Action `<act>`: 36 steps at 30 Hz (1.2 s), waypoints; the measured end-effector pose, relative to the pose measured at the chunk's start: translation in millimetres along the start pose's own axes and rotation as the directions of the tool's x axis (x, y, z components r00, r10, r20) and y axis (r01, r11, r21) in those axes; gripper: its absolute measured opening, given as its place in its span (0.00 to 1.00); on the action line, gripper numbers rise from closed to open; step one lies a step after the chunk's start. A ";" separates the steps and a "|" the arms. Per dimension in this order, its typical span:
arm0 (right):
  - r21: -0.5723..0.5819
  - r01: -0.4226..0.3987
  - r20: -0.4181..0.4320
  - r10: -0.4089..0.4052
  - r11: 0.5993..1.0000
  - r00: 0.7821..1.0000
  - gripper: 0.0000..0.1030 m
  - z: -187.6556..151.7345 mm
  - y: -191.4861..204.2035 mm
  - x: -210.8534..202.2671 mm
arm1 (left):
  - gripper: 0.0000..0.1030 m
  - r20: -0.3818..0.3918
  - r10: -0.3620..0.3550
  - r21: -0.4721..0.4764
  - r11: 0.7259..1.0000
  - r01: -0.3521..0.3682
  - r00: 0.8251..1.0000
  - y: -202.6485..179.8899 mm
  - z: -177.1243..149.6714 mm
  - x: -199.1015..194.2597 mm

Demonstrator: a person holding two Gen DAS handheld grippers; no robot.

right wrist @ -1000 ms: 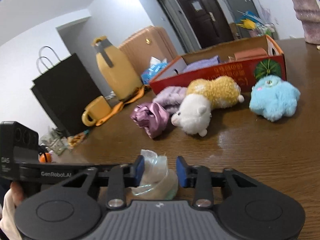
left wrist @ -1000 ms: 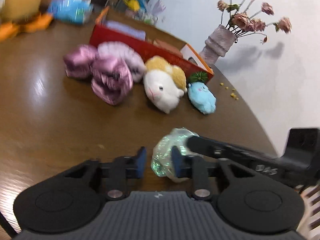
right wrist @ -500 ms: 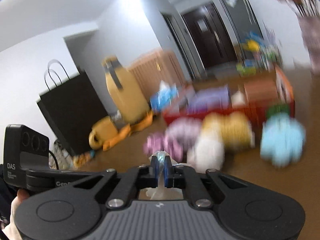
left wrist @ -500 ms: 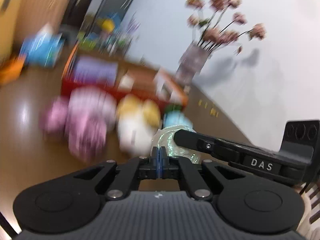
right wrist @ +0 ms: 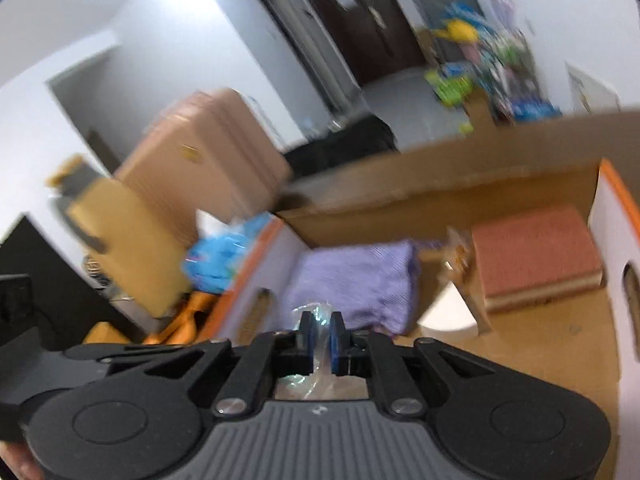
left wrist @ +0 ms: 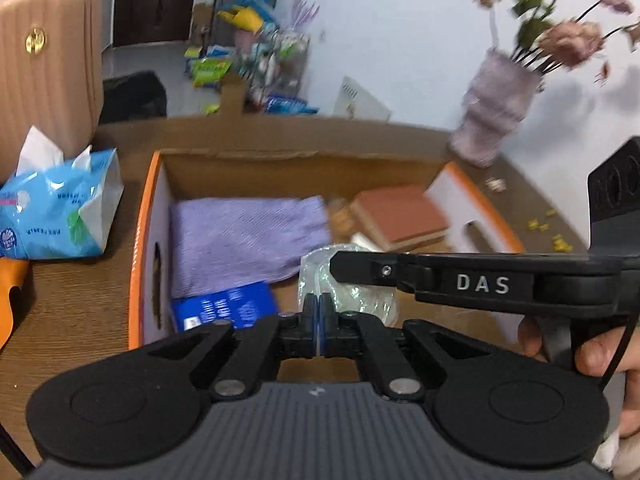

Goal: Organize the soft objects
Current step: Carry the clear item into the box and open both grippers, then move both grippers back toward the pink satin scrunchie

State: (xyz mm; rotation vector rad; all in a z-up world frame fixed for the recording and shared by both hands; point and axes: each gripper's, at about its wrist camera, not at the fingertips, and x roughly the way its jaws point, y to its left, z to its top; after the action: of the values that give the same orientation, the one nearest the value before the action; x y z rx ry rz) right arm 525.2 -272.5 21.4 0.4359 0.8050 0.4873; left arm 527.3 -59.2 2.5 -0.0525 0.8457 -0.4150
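Observation:
A crumpled clear plastic bag [left wrist: 362,300] hangs over the open cardboard box [left wrist: 140,240], pinched from both sides. My left gripper [left wrist: 319,320] is shut on one edge of the film. My right gripper [right wrist: 322,334] has the plastic bag [right wrist: 316,310] bunched between its blue pads, and its jaws are opening slightly. In the left wrist view the right gripper's black body reaches in from the right, held by a hand [left wrist: 600,352]. Inside the box lie a folded purple cloth [left wrist: 240,236], a reddish-brown pad [left wrist: 400,216] and a blue packet [left wrist: 228,310].
A blue tissue pack [left wrist: 56,216] sits left of the box on the brown table [left wrist: 72,300]. A vase of dried flowers [left wrist: 492,120] stands at the back right. A pink suitcase [left wrist: 44,68] and a yellow jug [right wrist: 116,232] lie beyond the table's far side.
Both grippers closed on the plastic bag, lifted it off the table and carried it forward over the box. The plush toys have dropped out of view.

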 end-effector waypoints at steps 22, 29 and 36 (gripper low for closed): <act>-0.222 0.442 0.431 -0.319 0.869 0.844 0.67 -19.4 42.3 -222.7 | 0.74 0.436 0.301 0.043 0.934 -0.354 0.848 1.9 -43.8 -198.8; -0.236 0.442 0.503 -0.280 0.866 0.818 0.71 -63.2 70.8 -259.7 | 0.81 0.524 0.317 0.026 0.922 -0.387 0.791 -30.3 -77.6 -243.6; -0.295 0.406 0.570 -0.182 0.865 0.801 0.79 -199.0 97.6 -288.0 | 0.90 0.579 0.289 0.015 0.931 -0.364 0.763 -49.9 -194.9 -280.3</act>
State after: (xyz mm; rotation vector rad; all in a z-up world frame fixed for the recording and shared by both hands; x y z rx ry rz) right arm 177.5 -320.2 115.9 0.0332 0.2106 0.2012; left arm 202.2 23.5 83.5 0.0881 0.2176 -0.1009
